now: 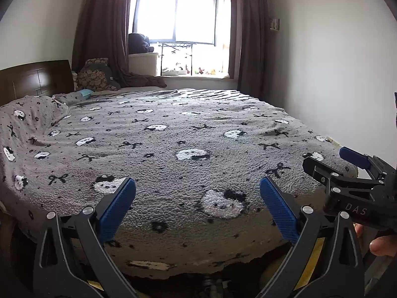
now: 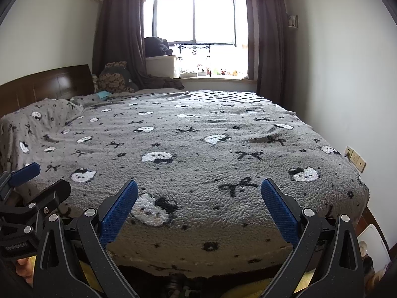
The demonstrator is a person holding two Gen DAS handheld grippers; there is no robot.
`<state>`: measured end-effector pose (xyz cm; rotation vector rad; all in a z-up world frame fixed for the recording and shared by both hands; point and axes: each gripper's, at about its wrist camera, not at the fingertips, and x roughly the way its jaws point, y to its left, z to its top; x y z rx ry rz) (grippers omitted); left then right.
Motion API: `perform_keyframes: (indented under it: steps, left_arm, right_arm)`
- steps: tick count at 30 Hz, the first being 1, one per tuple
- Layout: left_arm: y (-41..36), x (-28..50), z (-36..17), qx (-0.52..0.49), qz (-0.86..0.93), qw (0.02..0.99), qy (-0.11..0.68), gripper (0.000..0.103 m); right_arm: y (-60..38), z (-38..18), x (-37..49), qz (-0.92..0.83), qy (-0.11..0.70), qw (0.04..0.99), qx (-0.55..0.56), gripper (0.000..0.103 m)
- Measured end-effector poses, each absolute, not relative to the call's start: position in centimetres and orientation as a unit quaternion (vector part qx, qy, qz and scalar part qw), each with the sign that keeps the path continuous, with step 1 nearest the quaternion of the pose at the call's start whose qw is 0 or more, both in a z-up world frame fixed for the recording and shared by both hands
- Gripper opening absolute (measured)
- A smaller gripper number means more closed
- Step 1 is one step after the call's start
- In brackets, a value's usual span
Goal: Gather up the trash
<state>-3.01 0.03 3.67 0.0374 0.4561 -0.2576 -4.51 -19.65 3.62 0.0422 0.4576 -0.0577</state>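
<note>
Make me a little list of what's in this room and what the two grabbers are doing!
place: bedroom
bed: grey blanket with cat faces and bows
pillow: left, by the headboard
window: bright, brown curtains either side
left gripper: open, holding nothing
right gripper: open, holding nothing
trash: none clearly seen on the bed
wall sockets: right wall

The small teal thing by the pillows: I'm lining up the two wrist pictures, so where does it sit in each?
Left wrist view: the teal item lies far left, at the head of the bed beside the patterned cushion.
Right wrist view: the teal item is again upper left, just below that cushion.
Shared landmark: the bright window behind the bed.
</note>
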Motion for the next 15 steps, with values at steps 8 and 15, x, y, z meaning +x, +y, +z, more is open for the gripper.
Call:
perform_keyframes:
  steps: [8, 15]
  left_arm:
    - [0.36, -2.85, 3.82, 0.013, -0.119, 0.967, 0.227, 0.095]
    - [0.71, -2.56, 3.83, 0.005, -0.116, 0.965, 0.234, 0.095]
  right_arm:
    - [-19.97, 3.53, -4.41, -0.029, 0.228, 0.973, 0.021, 0.099]
    - [-19.97, 3.52, -4.4, -0.03, 0.228, 0.973, 0.022, 0.099]
